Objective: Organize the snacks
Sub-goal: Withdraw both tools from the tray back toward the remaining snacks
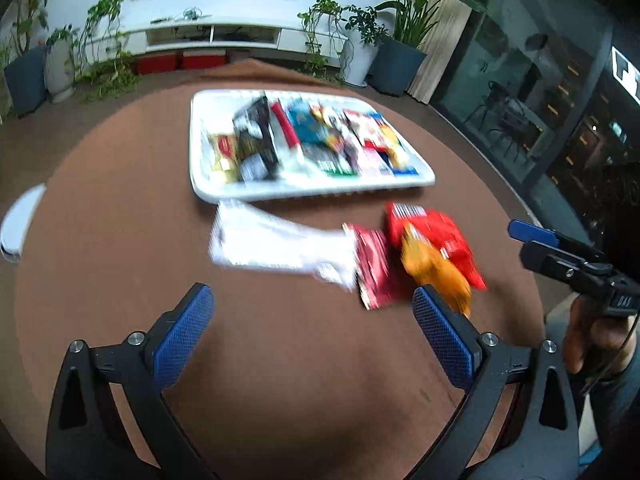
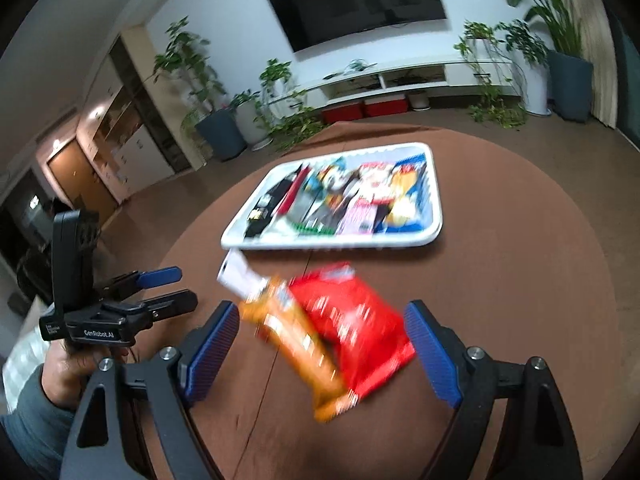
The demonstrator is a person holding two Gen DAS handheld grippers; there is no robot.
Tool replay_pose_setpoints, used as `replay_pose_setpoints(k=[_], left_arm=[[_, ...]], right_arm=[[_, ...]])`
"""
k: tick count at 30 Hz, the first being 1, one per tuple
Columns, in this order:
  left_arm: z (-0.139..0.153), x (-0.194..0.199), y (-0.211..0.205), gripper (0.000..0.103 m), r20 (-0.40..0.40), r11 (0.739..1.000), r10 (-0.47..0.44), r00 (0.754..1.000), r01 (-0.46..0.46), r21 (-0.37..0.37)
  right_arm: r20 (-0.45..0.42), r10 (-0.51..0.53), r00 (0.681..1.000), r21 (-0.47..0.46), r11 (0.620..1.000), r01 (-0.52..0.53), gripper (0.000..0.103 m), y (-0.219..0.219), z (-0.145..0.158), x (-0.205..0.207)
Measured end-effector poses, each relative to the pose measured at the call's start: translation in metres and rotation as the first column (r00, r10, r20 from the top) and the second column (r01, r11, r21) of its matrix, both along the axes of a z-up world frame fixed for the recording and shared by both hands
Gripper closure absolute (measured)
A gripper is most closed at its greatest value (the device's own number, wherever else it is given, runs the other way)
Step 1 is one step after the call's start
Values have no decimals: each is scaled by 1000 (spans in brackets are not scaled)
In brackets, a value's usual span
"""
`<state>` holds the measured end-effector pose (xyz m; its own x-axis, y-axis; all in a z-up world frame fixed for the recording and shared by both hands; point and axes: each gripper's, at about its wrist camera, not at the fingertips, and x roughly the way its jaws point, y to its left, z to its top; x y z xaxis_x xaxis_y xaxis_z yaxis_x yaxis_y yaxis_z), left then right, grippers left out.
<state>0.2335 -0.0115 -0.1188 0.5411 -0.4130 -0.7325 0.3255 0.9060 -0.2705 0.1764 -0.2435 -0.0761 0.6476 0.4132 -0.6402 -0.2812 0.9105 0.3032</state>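
Note:
A white tray (image 1: pixel 312 192) (image 2: pixel 332 244) holding several snack packets side by side sits at the far side of the round brown table (image 1: pixel 120 200). In front of it lie a white packet (image 1: pixel 272 244) (image 2: pixel 236 276), a dark red packet (image 1: pixel 374 268), a red bag (image 1: pixel 440 236) (image 2: pixel 360 320) and an orange bag (image 1: pixel 436 276) (image 2: pixel 296 344), all blurred. My left gripper (image 1: pixel 312 300) (image 2: pixel 176 289) is open over bare table, nearer than the white packet. My right gripper (image 2: pixel 322 316) (image 1: pixel 524 242) is open, with the red and orange bags seen between its fingers and not touching the pads.
A white curved object (image 1: pixel 20 224) sits at the table's left edge. A hand (image 1: pixel 588 332) (image 2: pixel 68 364) grips each tool. Beyond the table are potted plants (image 2: pixel 220 128), a low white cabinet (image 1: pixel 212 36) and a wall screen (image 2: pixel 356 4).

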Motion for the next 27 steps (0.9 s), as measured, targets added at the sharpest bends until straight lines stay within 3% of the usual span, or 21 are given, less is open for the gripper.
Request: replay_pose_setpoints(k=[7, 13, 17, 27], left_arm=[[-31, -39, -18, 2, -71, 1000, 3, 997, -4, -6], [-14, -43, -26, 2, -69, 995, 0, 998, -6, -96], [-9, -32, -39, 2, -100, 990, 1, 995, -16, -140], [-8, -9, -88, 2, -167, 968, 37, 985, -77, -238]], right_arm=[[22, 134, 991, -125, 984, -131, 16, 35, -16, -25], [39, 88, 995, -196, 977, -79, 22, 23, -8, -18], [48, 74, 996, -328, 943, -54, 32, 17, -7, -9], [-16, 37, 999, -369, 929, -40, 32, -10, -19, 11]])
